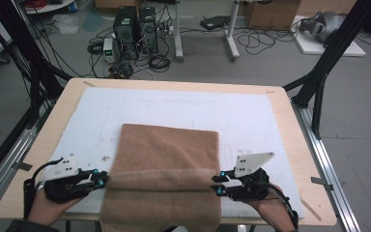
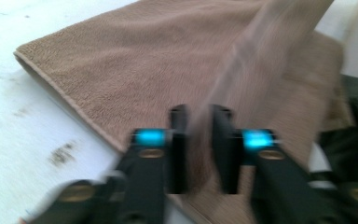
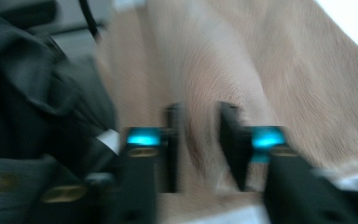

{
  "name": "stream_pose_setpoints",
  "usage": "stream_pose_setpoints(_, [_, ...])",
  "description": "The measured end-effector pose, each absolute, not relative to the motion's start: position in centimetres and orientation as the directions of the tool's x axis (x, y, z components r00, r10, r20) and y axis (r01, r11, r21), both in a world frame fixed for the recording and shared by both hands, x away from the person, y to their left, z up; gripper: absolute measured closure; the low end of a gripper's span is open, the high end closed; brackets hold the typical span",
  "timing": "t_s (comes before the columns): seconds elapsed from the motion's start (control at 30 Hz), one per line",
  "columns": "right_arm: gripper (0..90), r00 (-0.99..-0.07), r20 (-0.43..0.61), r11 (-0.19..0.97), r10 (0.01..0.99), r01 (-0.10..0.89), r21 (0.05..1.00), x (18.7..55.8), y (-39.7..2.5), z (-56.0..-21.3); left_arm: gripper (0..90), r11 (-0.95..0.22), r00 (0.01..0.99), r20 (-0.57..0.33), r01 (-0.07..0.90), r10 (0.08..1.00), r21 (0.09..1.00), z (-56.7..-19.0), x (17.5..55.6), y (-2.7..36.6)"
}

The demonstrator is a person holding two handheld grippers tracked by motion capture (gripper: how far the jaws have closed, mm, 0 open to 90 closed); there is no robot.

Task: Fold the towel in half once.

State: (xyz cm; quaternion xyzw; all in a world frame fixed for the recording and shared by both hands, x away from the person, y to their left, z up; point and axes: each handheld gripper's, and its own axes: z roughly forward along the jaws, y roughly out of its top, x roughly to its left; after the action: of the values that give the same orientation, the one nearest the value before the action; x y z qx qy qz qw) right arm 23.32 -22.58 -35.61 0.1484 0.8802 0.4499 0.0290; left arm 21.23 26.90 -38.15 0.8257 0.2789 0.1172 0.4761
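Brown towel (image 1: 166,164) lying on the white mat (image 1: 251,116) near the front of the table (image 1: 290,125), its near end hanging over the table's front edge. A raised fold runs across the towel from side to side, lifted between the two grippers; the far part lies flat on the mat.

Left gripper (image 1: 101,180) at the towel's left edge, right gripper (image 1: 216,183) at its right edge, each held in a hand (image 1: 46,205). In the left gripper view the jaws stand a narrow gap apart with a blurred sheet of towel (image 2: 242,79) rising between them, so the left gripper (image 2: 199,149) appears closed onto the cloth. In the right gripper view the right gripper (image 3: 198,149) likewise has towel (image 3: 261,70) running through its narrow gap; both grips look like edge pinches, though blur hides how deep the cloth sits.

Risks, as judged from this moment: a shallow pinch may let one edge slide out when the fold is carried forward, leaving the towel skewed. Unequal travel of the two hands would set the fold crooked. The overhanging near end adds weight that could drag the towel off the table if either grip gives. Pulling the hands apart too hard could tug cloth from the jaws.
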Motion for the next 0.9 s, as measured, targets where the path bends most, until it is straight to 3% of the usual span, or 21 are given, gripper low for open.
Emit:
stream_pose_setpoints(0.13, [53.0,-0.945,0.084,0.523,0.317,0.248,0.815,24.7,-23.2,-35.1,57.1,-0.390,0.802,-0.048,0.341,0.595,0.855,-38.0,22.5,26.9])
stream_pose_setpoints(0.3, [42.3,-0.882,0.076,0.540,0.464,0.350,0.766,30.1,-23.2,-37.0,51.1,-0.403,0.777,-0.030,0.358,0.628,0.842,-39.0,26.3,25.2])
stream_pose_setpoints(0.43, [40.3,-0.848,0.060,0.536,0.527,0.386,0.751,33.7,-23.0,-38.5,46.3,-0.425,0.746,0.017,0.360,0.665,0.831,-40.3,29.6,23.6])
stream_pose_setpoints(0.73, [28.4,-0.768,0.029,0.546,0.640,0.481,0.686,39.3,-22.2,-42.2,44.4,-0.361,0.579,0.003,0.504,0.815,0.785,-44.1,36.0,23.2])
stream_pose_setpoints(0.8, [28.5,-0.754,0.074,0.525,0.653,0.520,0.673,39.9,-22.4,-43.1,42.2,-0.315,0.556,-0.054,0.544,0.829,0.778,-44.7,36.9,23.6])
stream_pose_setpoints(0.9, [36.2,-0.766,0.090,0.541,0.636,0.526,0.656,40.2,-22.1,-43.8,51.3,-0.327,0.589,-0.076,0.547,0.805,0.771,-44.7,37.2,23.3])
